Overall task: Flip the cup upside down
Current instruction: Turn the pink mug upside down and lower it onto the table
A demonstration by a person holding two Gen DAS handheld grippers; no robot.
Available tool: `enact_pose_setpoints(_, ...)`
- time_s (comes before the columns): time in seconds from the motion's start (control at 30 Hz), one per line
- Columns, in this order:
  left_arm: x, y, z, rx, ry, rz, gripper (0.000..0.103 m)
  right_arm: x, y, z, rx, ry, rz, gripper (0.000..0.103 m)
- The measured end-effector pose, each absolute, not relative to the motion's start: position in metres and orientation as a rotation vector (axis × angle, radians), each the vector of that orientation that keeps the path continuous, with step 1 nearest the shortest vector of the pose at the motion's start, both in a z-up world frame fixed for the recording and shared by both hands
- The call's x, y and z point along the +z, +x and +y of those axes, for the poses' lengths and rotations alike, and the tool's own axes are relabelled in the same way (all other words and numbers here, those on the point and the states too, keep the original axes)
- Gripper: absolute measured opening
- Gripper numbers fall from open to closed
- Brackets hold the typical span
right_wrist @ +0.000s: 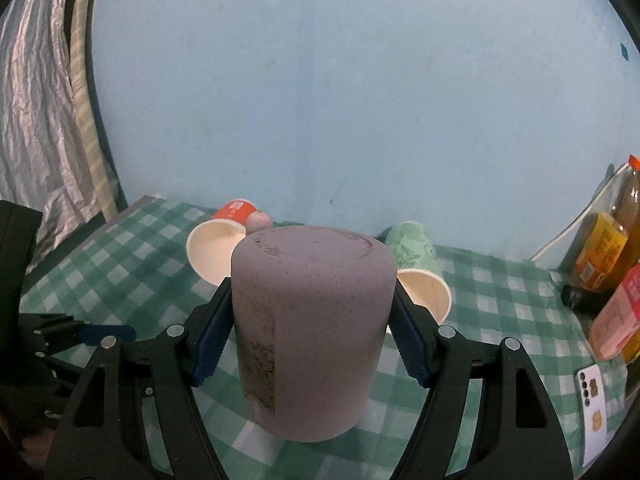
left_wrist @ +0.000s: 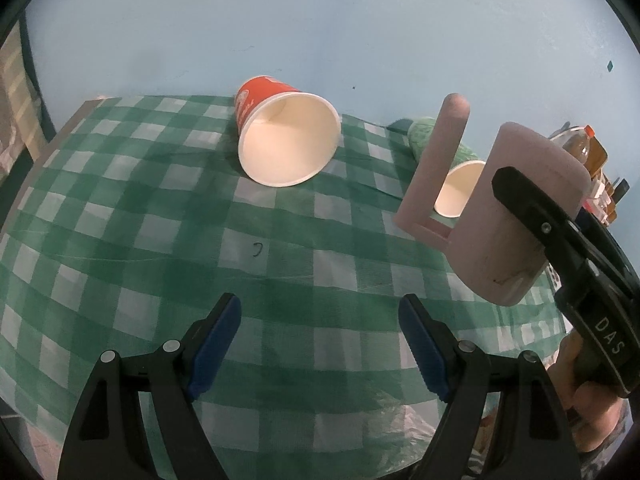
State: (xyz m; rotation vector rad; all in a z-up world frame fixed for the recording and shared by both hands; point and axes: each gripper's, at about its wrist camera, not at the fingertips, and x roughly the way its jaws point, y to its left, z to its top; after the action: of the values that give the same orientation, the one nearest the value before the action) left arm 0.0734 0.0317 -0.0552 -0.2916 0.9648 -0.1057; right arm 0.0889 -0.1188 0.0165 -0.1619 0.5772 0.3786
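Note:
My right gripper (right_wrist: 310,320) is shut on a pink speckled mug (right_wrist: 308,328), which it holds base up above the checked cloth. In the left wrist view the mug (left_wrist: 508,220) hangs tilted at the right, handle (left_wrist: 436,168) pointing left, held by the right gripper (left_wrist: 532,216). My left gripper (left_wrist: 320,344) is open and empty over the cloth, left of the mug. A red paper cup (left_wrist: 284,136) (right_wrist: 218,248) and a green paper cup (left_wrist: 448,172) (right_wrist: 420,268) lie on their sides, mouths toward me.
The table wears a green and white checked cloth (left_wrist: 160,208) against a pale blue wall. Bottles and cartons (right_wrist: 608,264) stand at the right edge, with a phone (right_wrist: 594,408) lying near them. A curtain (right_wrist: 36,120) hangs at the left.

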Motion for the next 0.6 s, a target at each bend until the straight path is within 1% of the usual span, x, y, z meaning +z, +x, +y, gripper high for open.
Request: enact_pose_setpoints(0.6, -0.062, 0.073, 0.035, -0.087, -0.284, 0.954, 0.082, -0.025, 0.098, -0.119, 0.362, -0.184, 0.616, 0.074)
